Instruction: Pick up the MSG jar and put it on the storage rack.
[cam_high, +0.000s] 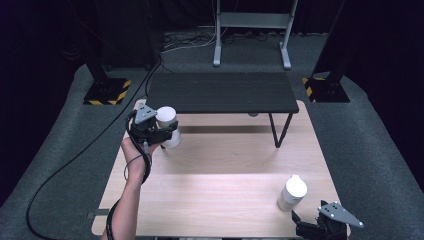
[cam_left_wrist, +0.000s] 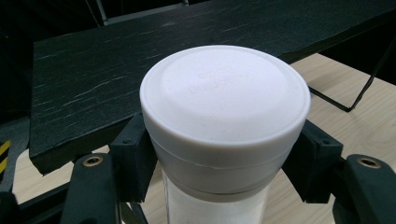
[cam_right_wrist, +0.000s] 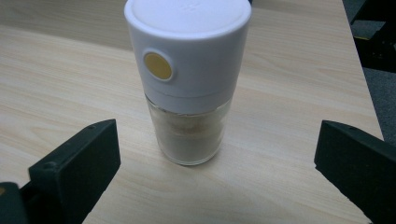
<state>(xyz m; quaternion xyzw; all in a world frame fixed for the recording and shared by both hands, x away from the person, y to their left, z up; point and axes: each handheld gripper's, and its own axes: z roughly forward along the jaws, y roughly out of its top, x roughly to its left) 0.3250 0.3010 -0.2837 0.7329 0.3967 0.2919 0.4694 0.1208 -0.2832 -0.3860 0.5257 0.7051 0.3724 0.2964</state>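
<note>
A pale wooden table (cam_high: 220, 190) fills the middle of the room, and a low black shelf (cam_high: 220, 92) on thin metal legs stands across its far edge. Two small shakers are the things in play, each a clear body under a broad white cap. The left shaker (cam_high: 167, 125) is up off the wood near the far left corner, just short of the shelf. The left gripper (cam_high: 162, 134) is clamped on it, its black pads (cam_left_wrist: 133, 156) pressing either side right under the cap's lower rim. That looks like the sensible place, since the cap's lip gives the pads a ledge; the smooth clear wall below would likely be slick, and may be brittle if squeezed hard. It seems light, partly filled with something pale. The right shaker (cam_right_wrist: 187, 79) stands upright near the right front corner of the table, a yellow button on the side of its cap. The right gripper (cam_high: 312, 225) sits low at the near edge just behind it, jaws spread wide with the shaker between and beyond them, touching nothing. The left forearm (cam_high: 127, 200) reaches up from the near edge, wrist bent to hold its shaker roughly upright.
</note>
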